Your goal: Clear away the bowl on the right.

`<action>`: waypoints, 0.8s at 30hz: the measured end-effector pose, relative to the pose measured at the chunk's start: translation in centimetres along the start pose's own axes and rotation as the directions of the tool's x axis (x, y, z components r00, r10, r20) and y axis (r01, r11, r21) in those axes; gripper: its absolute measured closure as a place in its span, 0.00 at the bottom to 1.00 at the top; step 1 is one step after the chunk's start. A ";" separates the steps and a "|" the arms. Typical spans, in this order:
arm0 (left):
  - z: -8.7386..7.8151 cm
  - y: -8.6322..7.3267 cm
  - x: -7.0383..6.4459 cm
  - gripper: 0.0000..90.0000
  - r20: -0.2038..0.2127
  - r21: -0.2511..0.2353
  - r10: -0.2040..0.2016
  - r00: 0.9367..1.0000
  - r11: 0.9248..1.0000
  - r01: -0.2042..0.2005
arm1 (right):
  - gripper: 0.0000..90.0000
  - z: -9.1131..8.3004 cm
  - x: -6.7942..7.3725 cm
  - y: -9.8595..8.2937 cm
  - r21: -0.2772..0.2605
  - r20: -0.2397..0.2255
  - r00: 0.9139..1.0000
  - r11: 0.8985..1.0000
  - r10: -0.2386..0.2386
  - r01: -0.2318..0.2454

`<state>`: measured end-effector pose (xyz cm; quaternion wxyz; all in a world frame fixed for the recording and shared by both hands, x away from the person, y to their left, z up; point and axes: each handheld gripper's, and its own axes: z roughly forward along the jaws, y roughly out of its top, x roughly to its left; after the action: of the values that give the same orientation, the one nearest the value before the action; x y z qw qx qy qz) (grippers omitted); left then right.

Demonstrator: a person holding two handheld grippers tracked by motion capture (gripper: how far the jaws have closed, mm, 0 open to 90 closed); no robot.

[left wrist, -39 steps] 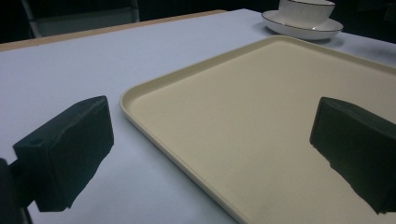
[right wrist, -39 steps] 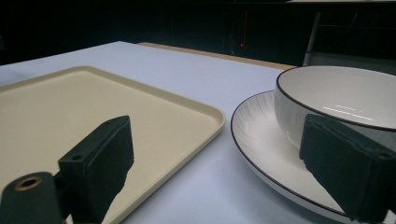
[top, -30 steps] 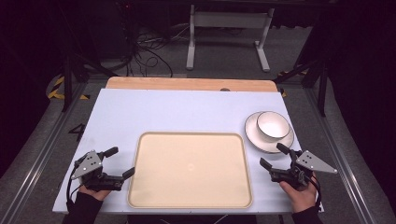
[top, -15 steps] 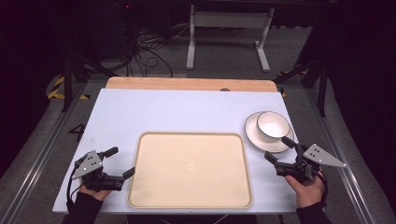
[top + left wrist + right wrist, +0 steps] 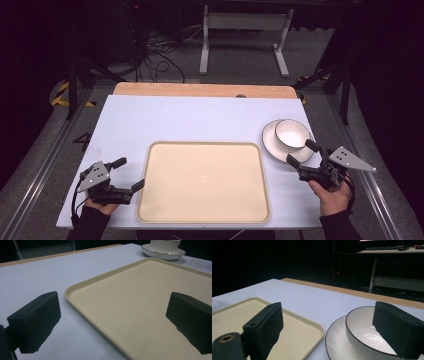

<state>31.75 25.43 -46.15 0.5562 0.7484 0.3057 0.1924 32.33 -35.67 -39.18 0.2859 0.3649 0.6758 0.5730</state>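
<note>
white and black-rimmed, the bowl (image 5: 291,134) is sitting on a matching saucer (image 5: 272,141) at the right side of the pale desk (image 5: 200,120), just off the tray's far right corner. the right gripper (image 5: 302,153) is hovering at the near edge of the saucer with its jaws spread wide and grasping nothing; in the right gripper view the bowl (image 5: 367,332) is lying between those jaws, with the saucer (image 5: 335,342) under it. cream in colour, the tray (image 5: 204,181) is lying bare at the near middle of the desk. the left gripper (image 5: 129,174) is resting near the tray's left edge, released as well, one jaw over the tray (image 5: 140,305) and the other over the desk.
</note>
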 end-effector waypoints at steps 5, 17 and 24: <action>0.0 0.0 -0.1 0.00 0.002 0.002 -0.005 1.000 1.000 0.005 | 0.11 0.0 -0.2 0.9 -0.007 0.009 1.000 1.000 -0.016 0.016; 0.0 0.0 -0.1 0.00 0.003 0.003 -0.004 1.000 1.000 0.004 | 0.12 0.5 -1.4 2.6 0.003 0.039 0.999 1.000 0.012 -0.013; 0.0 0.0 0.0 0.00 0.004 0.005 0.000 1.000 1.000 0.000 | 0.15 1.1 -2.7 3.6 0.071 0.102 0.995 0.997 0.014 -0.022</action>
<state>31.74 25.39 -46.16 0.5550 0.7500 0.3053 0.1902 35.35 -36.99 -35.87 0.3013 0.4096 0.6773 0.5317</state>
